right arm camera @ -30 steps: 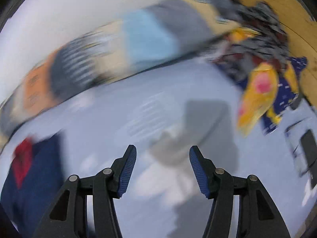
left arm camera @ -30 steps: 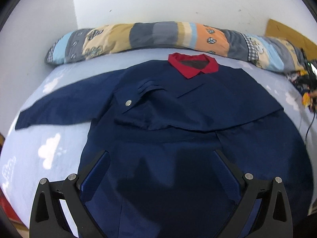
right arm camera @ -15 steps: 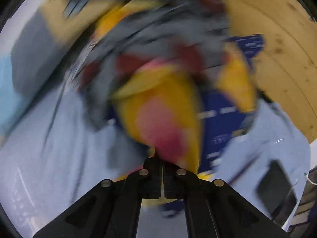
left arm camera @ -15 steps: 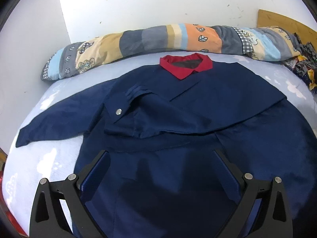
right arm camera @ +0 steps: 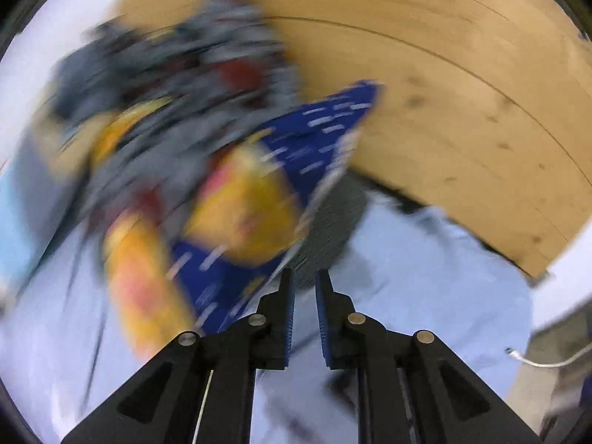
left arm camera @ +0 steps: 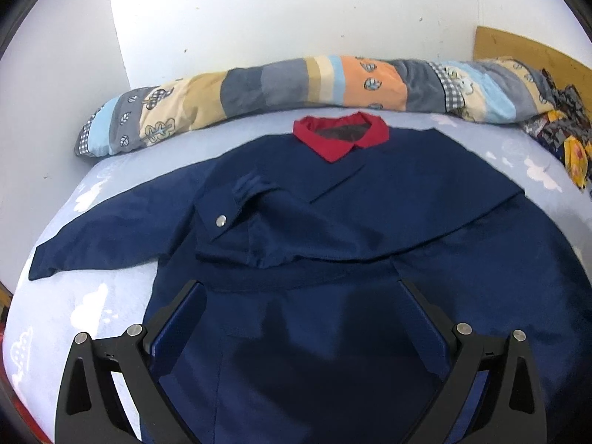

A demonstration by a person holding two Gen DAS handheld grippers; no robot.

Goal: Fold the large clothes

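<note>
Across the bed (left arm camera: pixel 92 296) lies the navy jacket (left arm camera: pixel 370 222), one sleeve folded in; left tool (left arm camera: pixel 301 322) gapes empty above it, right tool (right arm camera: pixel 304 292) is opening, nothing between

Left wrist view looks down across the bed (left arm camera: pixel 92 192) toward the wall; right wrist view faces the headboard (right arm camera: pixel 462 111) corner, close; both show the patterned clothes pile (left arm camera: pixel 566 137).

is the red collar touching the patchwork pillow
Apart. The left wrist view shows a strip of light blue sheet between the collar and the pillow.
</note>
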